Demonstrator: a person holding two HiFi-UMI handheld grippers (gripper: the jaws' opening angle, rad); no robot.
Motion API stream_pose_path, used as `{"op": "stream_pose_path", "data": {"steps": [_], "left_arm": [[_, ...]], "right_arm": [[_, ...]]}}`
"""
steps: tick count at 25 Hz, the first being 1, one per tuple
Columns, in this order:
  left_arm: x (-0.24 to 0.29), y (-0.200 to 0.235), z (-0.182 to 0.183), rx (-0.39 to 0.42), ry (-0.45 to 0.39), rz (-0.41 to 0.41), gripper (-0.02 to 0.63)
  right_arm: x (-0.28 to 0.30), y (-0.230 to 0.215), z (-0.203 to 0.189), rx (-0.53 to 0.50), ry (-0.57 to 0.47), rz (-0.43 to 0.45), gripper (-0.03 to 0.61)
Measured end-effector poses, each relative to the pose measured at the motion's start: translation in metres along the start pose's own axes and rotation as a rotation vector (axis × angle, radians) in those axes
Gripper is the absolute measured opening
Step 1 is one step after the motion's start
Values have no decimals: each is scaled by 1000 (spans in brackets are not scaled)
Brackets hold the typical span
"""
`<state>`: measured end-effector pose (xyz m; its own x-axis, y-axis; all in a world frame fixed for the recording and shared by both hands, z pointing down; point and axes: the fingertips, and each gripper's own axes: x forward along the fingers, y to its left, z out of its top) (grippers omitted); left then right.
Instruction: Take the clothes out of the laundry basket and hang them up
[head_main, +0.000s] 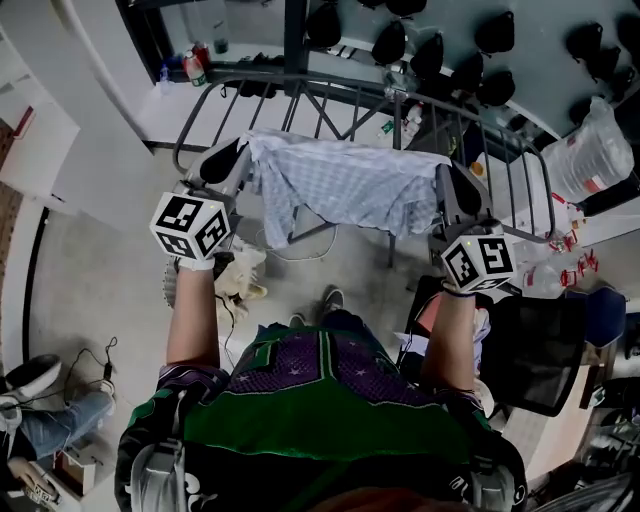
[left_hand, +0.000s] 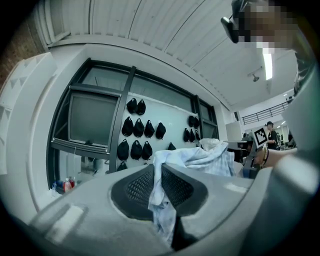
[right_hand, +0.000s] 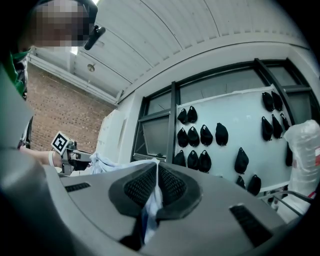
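Checked shirt (head_main: 345, 185) hangs spread between the two grippers, just in front of and above the drying rack (head_main: 300, 95). Both forearms reach forward side by side, roughly level, with the left gripper (head_main: 232, 160) at the shirt's left edge and the right gripper (head_main: 455, 188) at its right. Each pair of jaws is pinched almost together on a fold of the fabric.

head view: above the person, aimed steeply down, mid-range over the drying rack (head_main: 330, 100).
left gripper view: level along its jaws, very close to them, facing the wall of black caps (left_hand: 137, 135).
right gripper view: same setup (mirrored), same wall.
shared: caps and checked shirt (head_main: 345, 185) in all three.
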<state>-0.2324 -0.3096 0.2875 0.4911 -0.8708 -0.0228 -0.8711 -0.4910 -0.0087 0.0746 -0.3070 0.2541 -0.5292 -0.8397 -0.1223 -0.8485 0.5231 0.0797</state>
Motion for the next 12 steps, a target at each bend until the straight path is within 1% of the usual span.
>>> {"op": "stream_pose_path", "data": {"steps": [6, 12], "left_arm": [[21, 33, -10, 7, 29, 63, 52], [69, 69, -36, 46, 108, 113, 52]], "right_arm": [[53, -9, -15, -10, 13, 51, 8], [114, -36, -44, -3, 43, 96, 9]]}}
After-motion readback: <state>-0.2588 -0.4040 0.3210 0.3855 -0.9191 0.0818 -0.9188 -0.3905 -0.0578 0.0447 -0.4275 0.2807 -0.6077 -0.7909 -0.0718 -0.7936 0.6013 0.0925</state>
